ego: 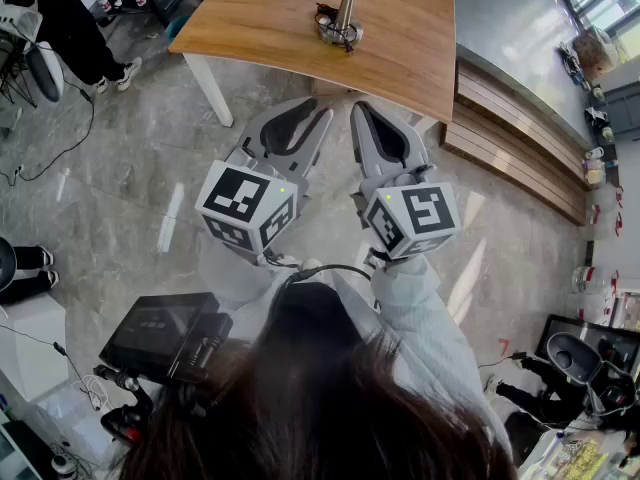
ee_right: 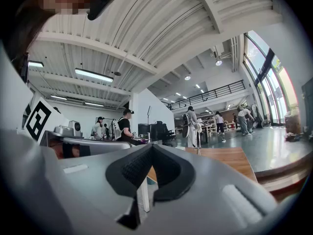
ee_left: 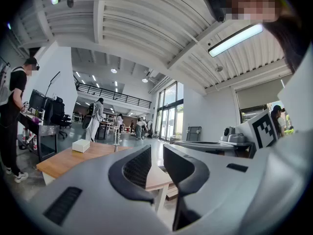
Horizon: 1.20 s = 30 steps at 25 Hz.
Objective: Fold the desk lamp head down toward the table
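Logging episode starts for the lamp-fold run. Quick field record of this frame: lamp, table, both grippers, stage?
desk lamp: stands on its base, stem upright, nothing touching it
wooden table: ahead of the person; also holds a white box
left gripper: jaws apart, empty, short of the table
right gripper: jaws together, empty, beside the left one
stage: fold not yet begun; both grippers over the floor

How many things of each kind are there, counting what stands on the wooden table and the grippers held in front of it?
Desk lamp: 1
White box: 1
Grippers: 2 (left gripper, right gripper)
Total: 4
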{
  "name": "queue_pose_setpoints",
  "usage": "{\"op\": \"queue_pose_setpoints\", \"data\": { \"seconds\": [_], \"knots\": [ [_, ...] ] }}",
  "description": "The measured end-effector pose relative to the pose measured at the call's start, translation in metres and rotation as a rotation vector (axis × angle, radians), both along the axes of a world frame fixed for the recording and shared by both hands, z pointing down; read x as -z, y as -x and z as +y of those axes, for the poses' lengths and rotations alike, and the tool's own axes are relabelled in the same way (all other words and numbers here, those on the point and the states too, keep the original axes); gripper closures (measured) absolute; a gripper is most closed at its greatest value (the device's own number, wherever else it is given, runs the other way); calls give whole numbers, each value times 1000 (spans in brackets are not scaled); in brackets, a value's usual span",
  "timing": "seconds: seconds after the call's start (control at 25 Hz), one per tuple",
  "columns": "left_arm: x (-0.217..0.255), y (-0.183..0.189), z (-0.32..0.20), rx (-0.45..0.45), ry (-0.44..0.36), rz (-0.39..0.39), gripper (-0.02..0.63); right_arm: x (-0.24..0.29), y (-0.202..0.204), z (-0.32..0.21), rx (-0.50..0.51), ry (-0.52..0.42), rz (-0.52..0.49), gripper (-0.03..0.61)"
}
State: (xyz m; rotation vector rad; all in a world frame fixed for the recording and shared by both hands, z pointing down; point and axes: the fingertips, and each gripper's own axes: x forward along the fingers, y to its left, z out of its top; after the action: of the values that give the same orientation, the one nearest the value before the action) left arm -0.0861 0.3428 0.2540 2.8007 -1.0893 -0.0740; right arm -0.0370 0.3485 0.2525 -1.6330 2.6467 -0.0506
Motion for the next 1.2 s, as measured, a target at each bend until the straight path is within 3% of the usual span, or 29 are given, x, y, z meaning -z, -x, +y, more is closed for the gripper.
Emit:
{"op": "queue_pose_setpoints", "data": {
  "seconds": [0.6, 0.84, 1.2],
  "knots": [
    [4, -1, -3, 1, 1, -3, 535, 2, -1, -1, -13, -3, -7, 577],
    [-15, -28, -4, 23, 17, -4, 535, -13, -31, -1, 3, 5, -6, 577],
    [-17, -34, -35, 56, 45, -18, 535, -11, -42, -34, 36, 23, -7, 577]
  ]
}}
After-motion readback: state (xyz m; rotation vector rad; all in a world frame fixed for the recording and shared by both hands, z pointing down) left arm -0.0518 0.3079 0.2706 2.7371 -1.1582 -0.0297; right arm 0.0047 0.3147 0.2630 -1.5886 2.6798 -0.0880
